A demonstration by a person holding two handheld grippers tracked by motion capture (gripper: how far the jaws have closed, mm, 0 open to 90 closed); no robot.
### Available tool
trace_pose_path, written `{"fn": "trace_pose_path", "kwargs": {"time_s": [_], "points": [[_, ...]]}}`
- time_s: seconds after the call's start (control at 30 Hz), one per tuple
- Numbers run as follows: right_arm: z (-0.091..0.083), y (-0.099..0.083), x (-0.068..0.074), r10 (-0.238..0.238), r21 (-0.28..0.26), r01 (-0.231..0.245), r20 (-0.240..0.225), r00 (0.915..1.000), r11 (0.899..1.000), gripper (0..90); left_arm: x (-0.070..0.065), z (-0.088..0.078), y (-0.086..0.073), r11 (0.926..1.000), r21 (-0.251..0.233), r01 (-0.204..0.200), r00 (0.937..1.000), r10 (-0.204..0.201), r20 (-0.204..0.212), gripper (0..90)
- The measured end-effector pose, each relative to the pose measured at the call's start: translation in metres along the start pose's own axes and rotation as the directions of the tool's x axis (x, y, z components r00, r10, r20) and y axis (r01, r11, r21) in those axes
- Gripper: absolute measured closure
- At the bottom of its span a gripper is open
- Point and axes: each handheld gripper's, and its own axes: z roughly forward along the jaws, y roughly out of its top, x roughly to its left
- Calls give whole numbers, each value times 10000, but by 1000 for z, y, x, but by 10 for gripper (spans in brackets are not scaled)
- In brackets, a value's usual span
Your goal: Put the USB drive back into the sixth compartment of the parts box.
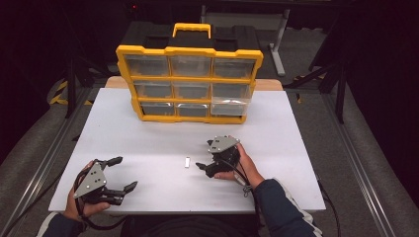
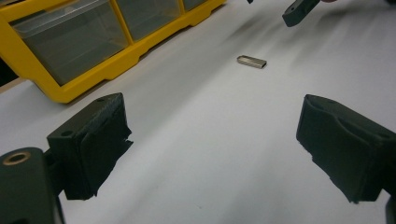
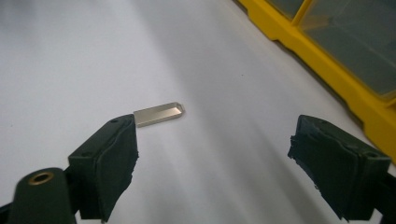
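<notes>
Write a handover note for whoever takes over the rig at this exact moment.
Left gripper: open, holding nothing, at the near left of the white table.
Right gripper: open, holding nothing, jaws pointing at the metal USB stick; one jaw is just short of it.
The USB stick lies flat on the table, in front of the yellow drawer organizer, whose drawers look shut.
Done: nothing gripped yet.
Left: probably closing on the stick and lifting it; where it goes is unclear.

Small flat stick (image 3: 159, 114) of brushed pale metal, satin sheen, tabletop (image 1: 148, 143) matt white and smooth, organiser (image 1: 189, 84) of glossy yellow plastic with clear, slightly cloudy plastic drawers, tongs (image 3: 212, 163) of matt black plastic, pads rough-edged and rubbery.
</notes>
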Motion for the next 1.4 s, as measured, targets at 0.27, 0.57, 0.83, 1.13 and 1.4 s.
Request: {"fn": "trace_pose_path", "kwargs": {"time_s": [0.27,0.57,0.83,1.13,1.4], "points": [[11,-2,3,120,310,-94,-835,9964,9995,162,-2,0,0,9999,104,-65,10000,65,-5,100],[28,1,9,-244,725,340,-1292,9913,9968,186,-2,-1,-1,9999,118,-65,10000,65,-4,100],[48,8,5,-108,997,278,-1676,9858,9946,226,-2,0,-1,9999,142,-66,10000,66,15,100],[56,13,0,-73,992,313,-2339,9722,9946,357,-2,1,-1,9998,181,-30,10000,29,56,100],[57,15,3,-294,793,512,-2555,9664,9955,527,-2,1,-1,9998,185,-15,10000,13,85,100]]}}
